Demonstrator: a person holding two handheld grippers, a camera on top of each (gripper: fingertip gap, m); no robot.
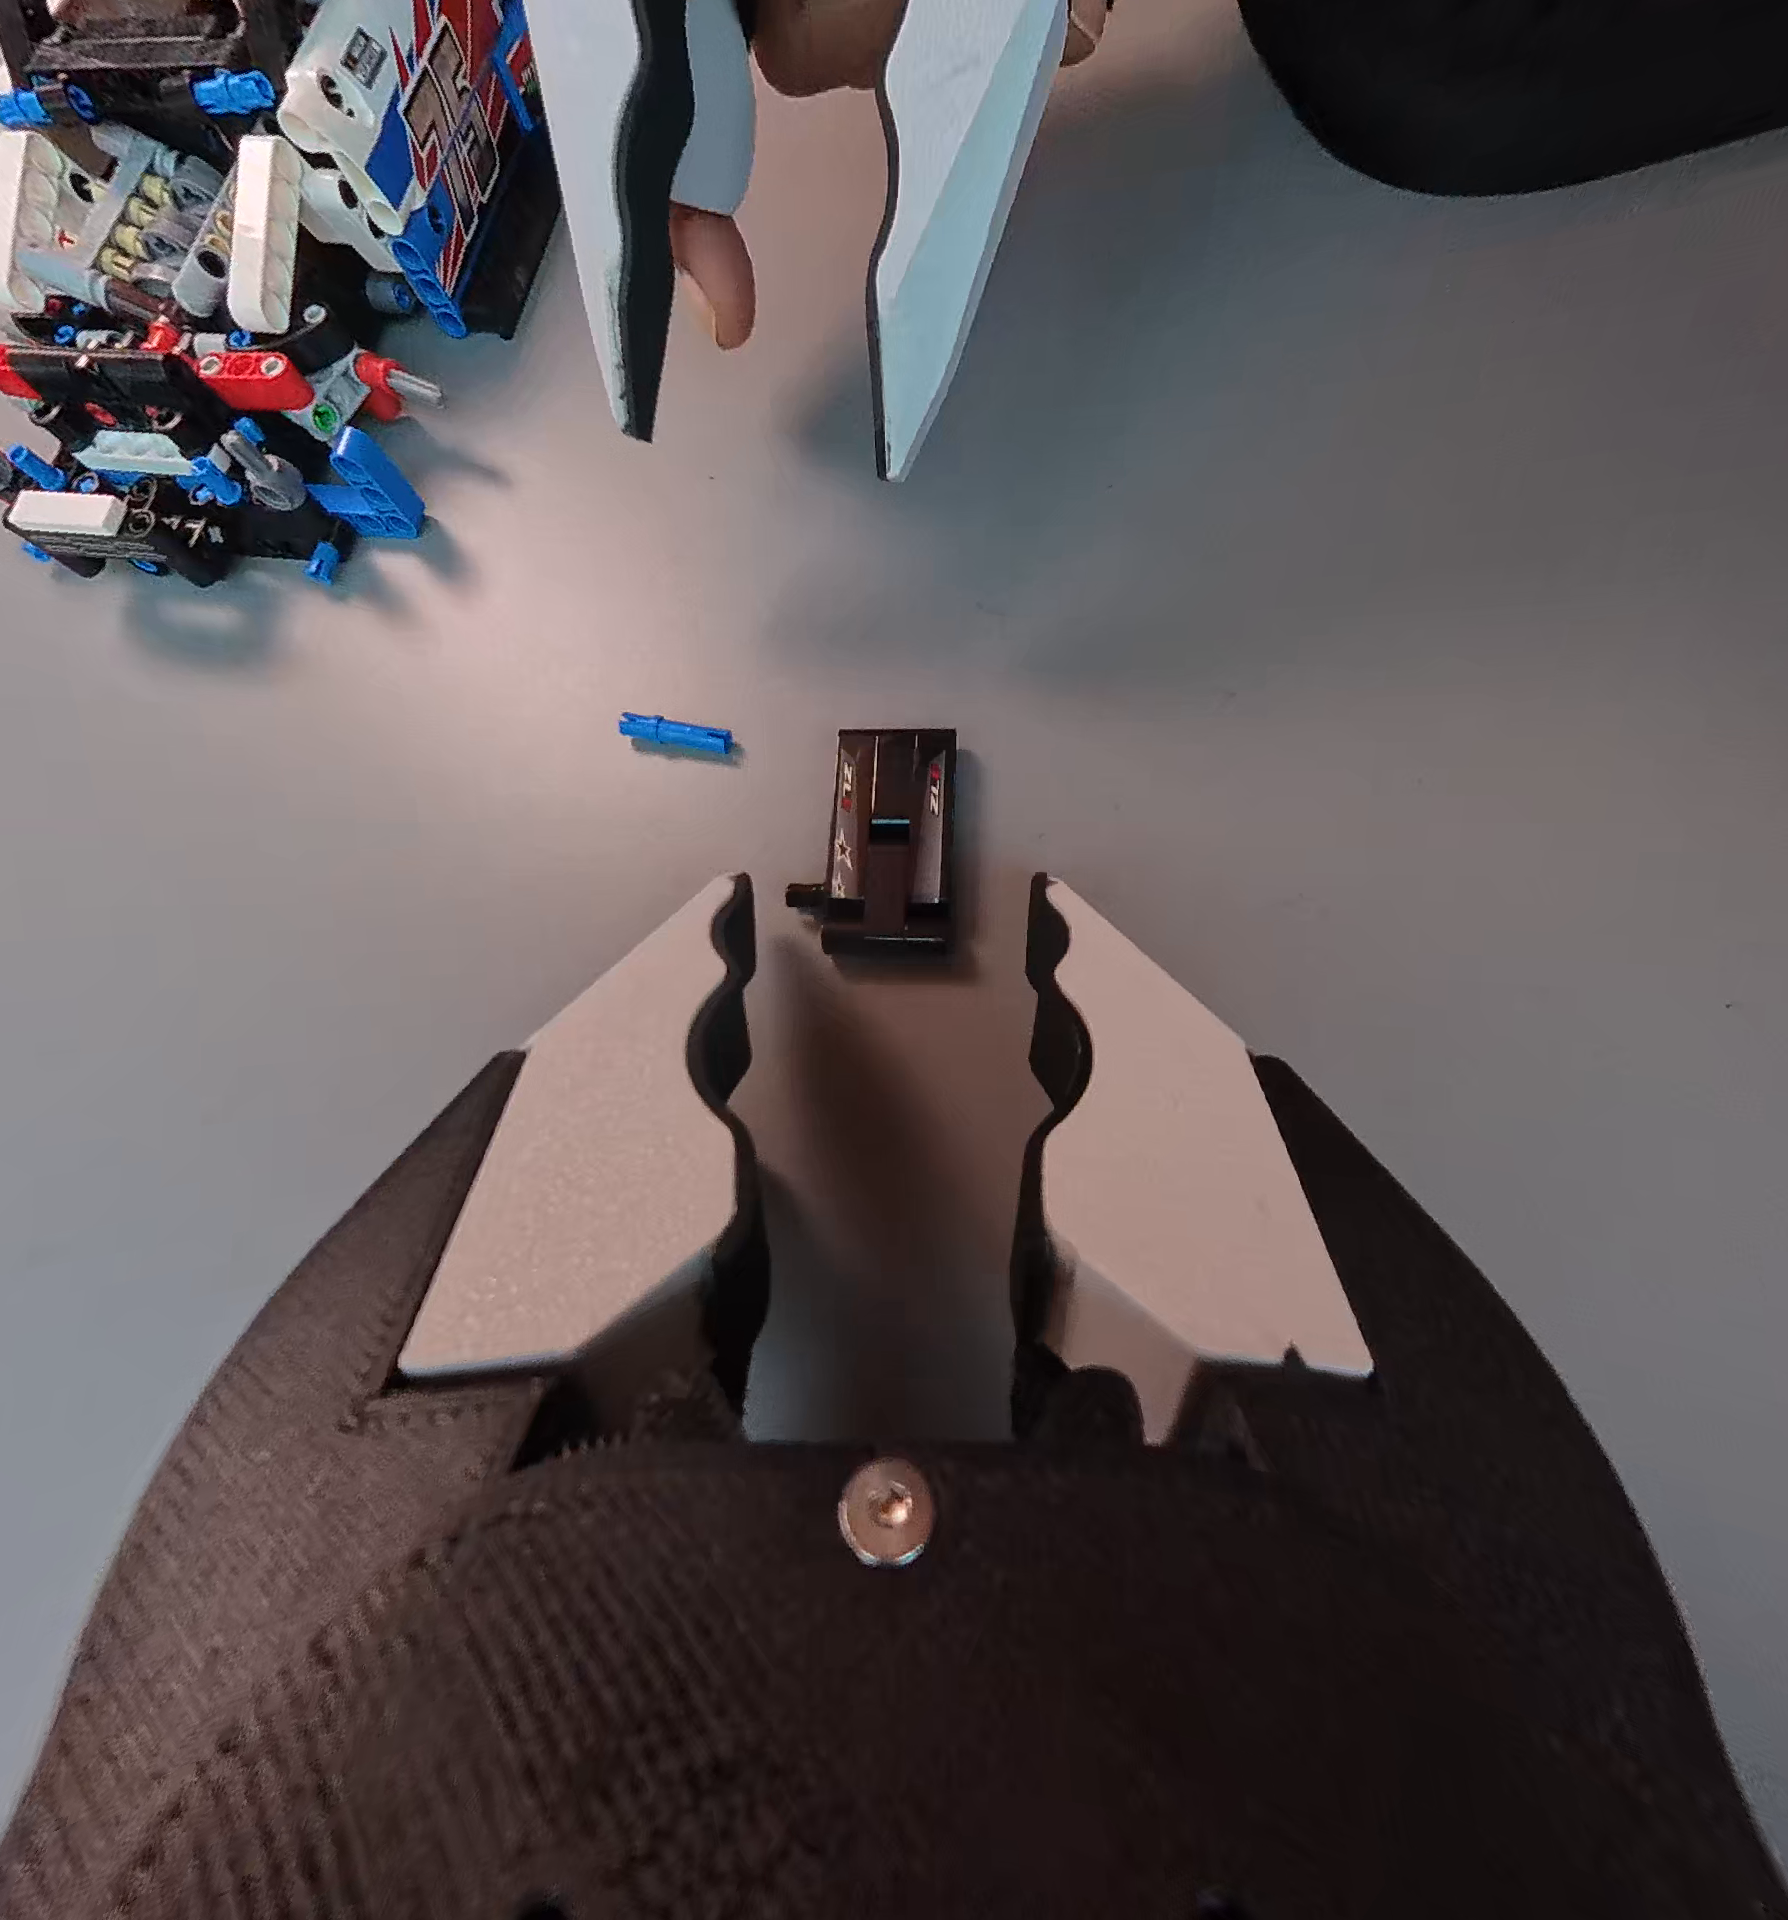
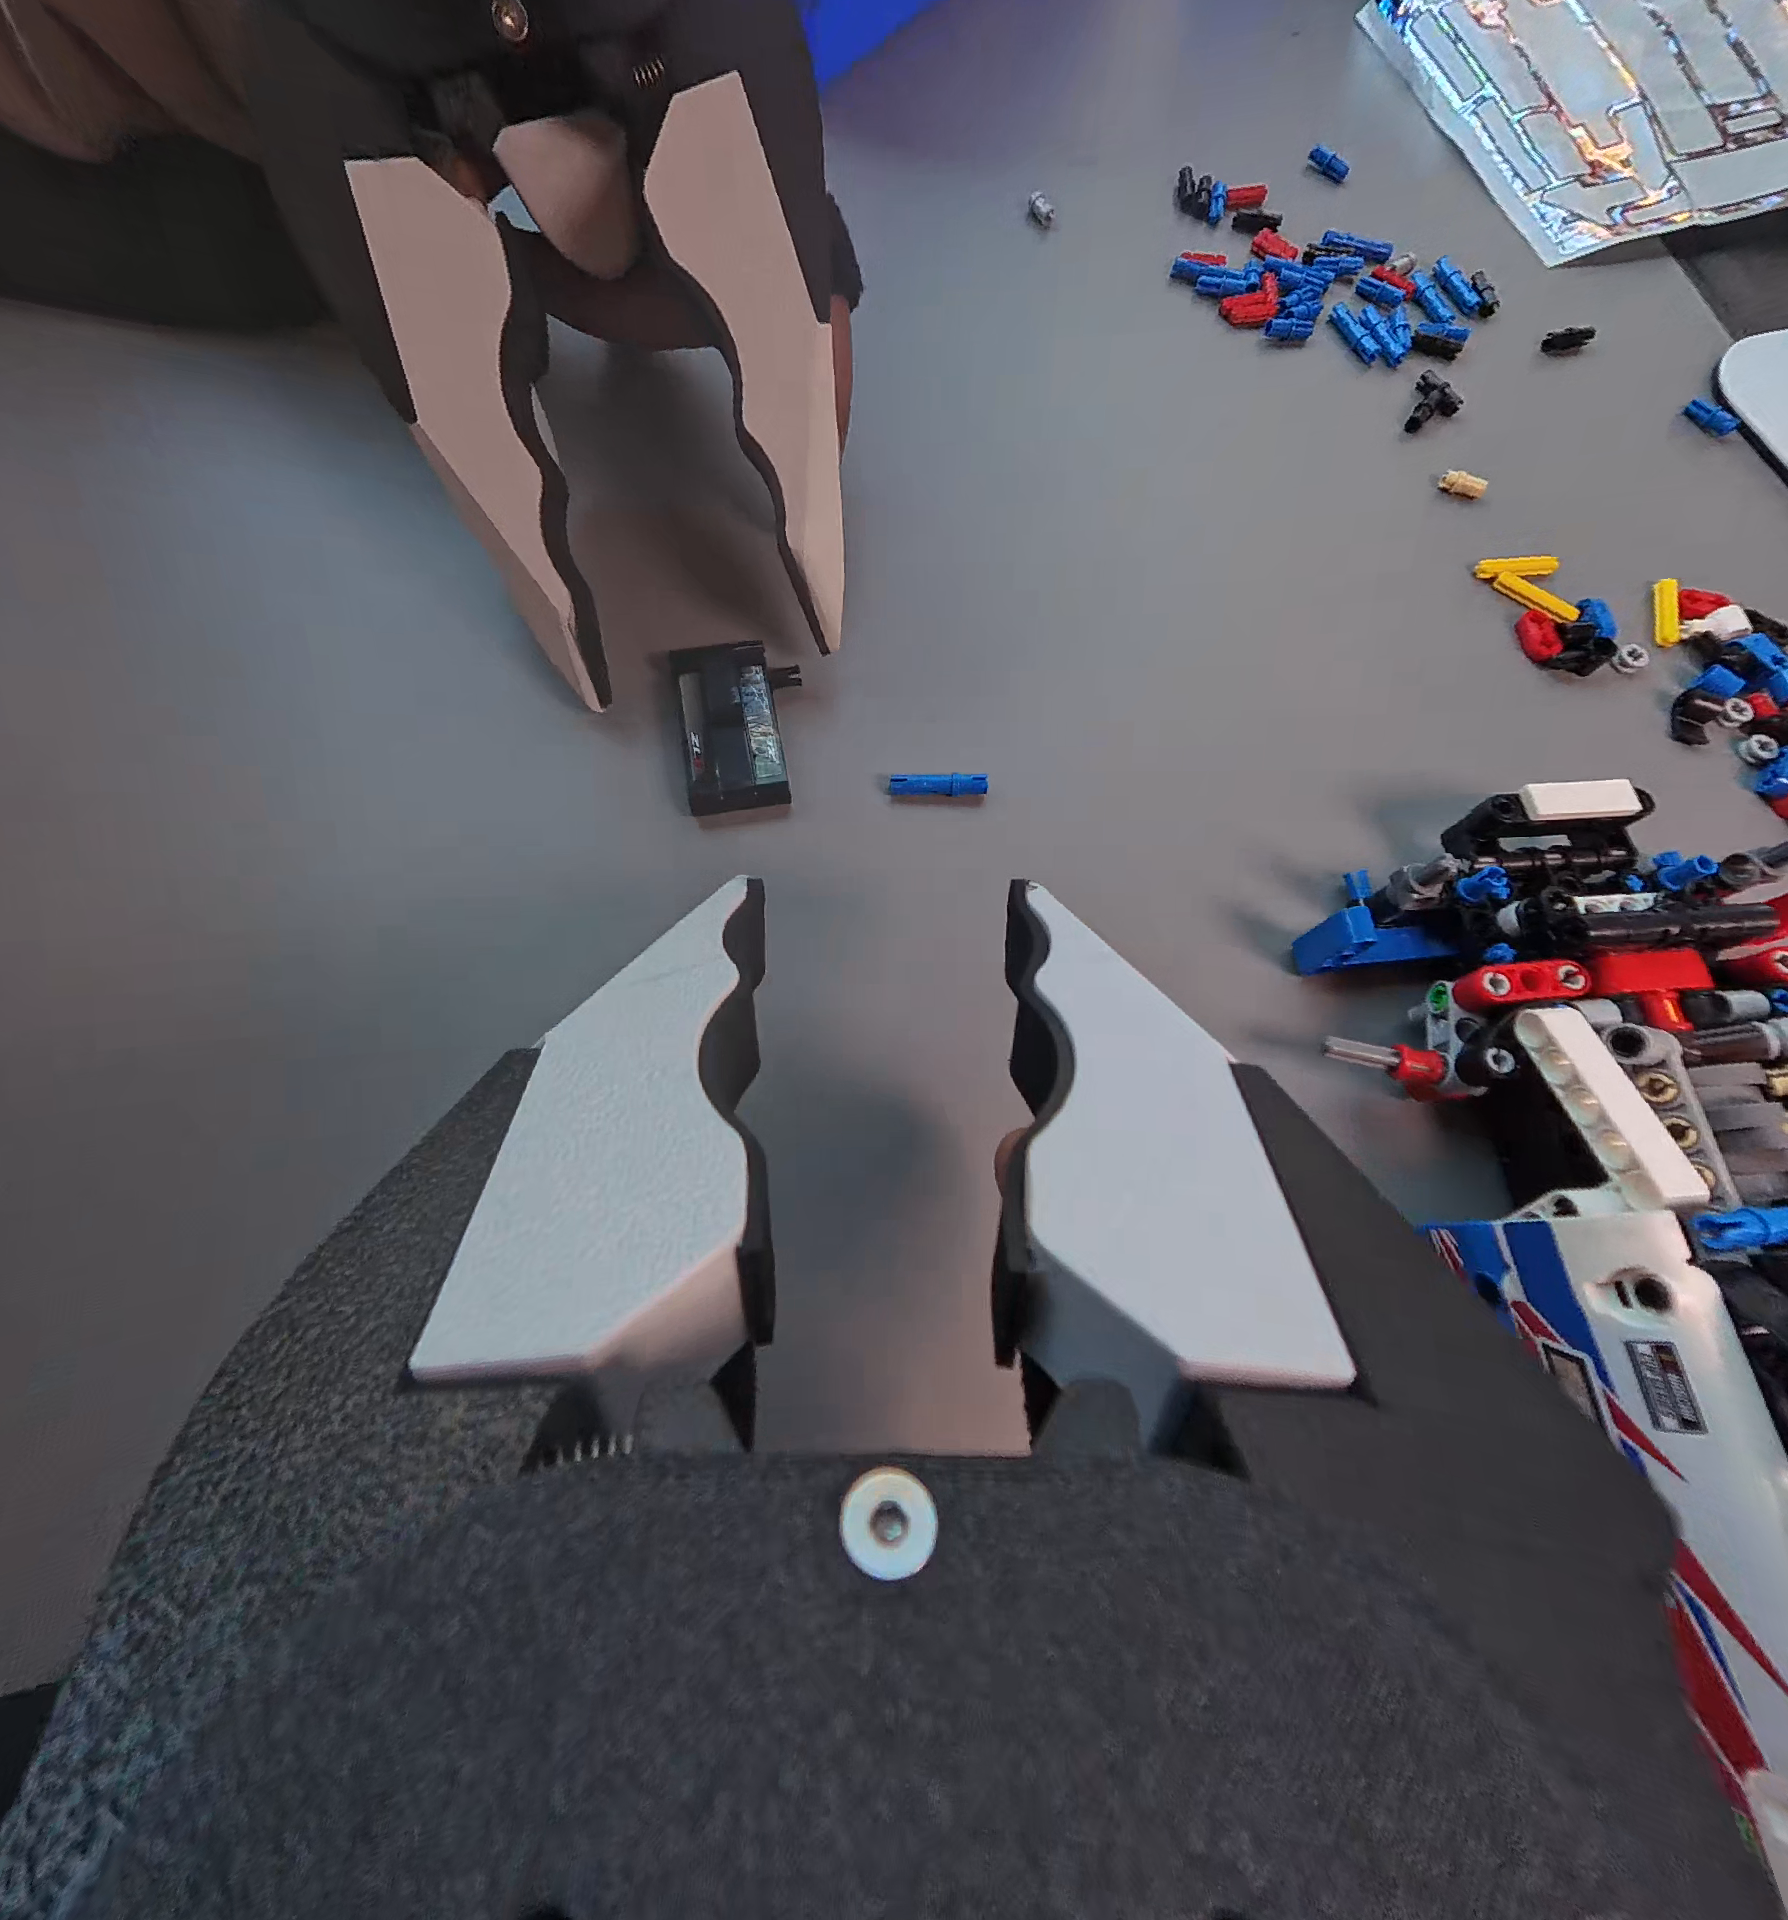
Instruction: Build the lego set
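Note:
A small black stickered panel piece (image 1: 892,842) with a black pin on its side lies flat on the grey table; it also shows in the right wrist view (image 2: 732,732). My left gripper (image 1: 890,883) is open and empty, its fingertips either side of the panel's near end. A loose blue pin (image 1: 676,729) lies to the panel's left, and shows in the right wrist view (image 2: 938,784). My right gripper (image 2: 885,888) is open and empty, facing the left one across the panel; it shows in the left wrist view (image 1: 765,447). The part-built car model (image 1: 204,281) stands at the far left.
In the right wrist view the car model (image 2: 1638,1091) fills the right side. Several loose blue, red and black pins (image 2: 1326,291) lie at the back right, more mixed parts (image 2: 1700,665) at the right, a shiny sticker sheet (image 2: 1638,114) in the far corner. A dark object (image 1: 1555,83) sits top right.

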